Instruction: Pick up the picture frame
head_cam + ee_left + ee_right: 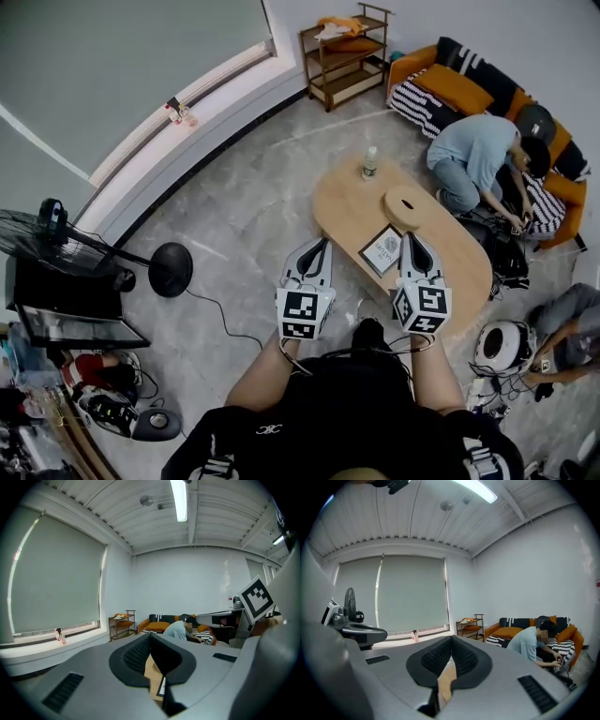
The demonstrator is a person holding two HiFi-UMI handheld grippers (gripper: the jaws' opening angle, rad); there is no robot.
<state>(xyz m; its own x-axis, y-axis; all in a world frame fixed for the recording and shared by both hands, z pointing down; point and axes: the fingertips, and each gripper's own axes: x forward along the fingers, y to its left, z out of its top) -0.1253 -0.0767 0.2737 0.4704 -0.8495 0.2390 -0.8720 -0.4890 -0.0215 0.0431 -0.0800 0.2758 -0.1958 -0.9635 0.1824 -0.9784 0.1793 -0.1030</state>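
In the head view, the picture frame (382, 249) lies flat on the oval wooden table (457, 258), right of centre. It sits between the left gripper (322, 244) and the right gripper (410, 240), with no contact that we can see.

In the left gripper view, the left gripper (150, 641) is clenched on nothing, and a sliver of the frame (161, 686) shows below its jaws.

In the right gripper view, the right gripper (451, 645) is likewise clenched and empty above the tabletop (446, 680).

We judge the risk to be this: with both pairs of jaws closed, they would shove the flat frame across the table, perhaps off its near edge, instead of catching an edge.
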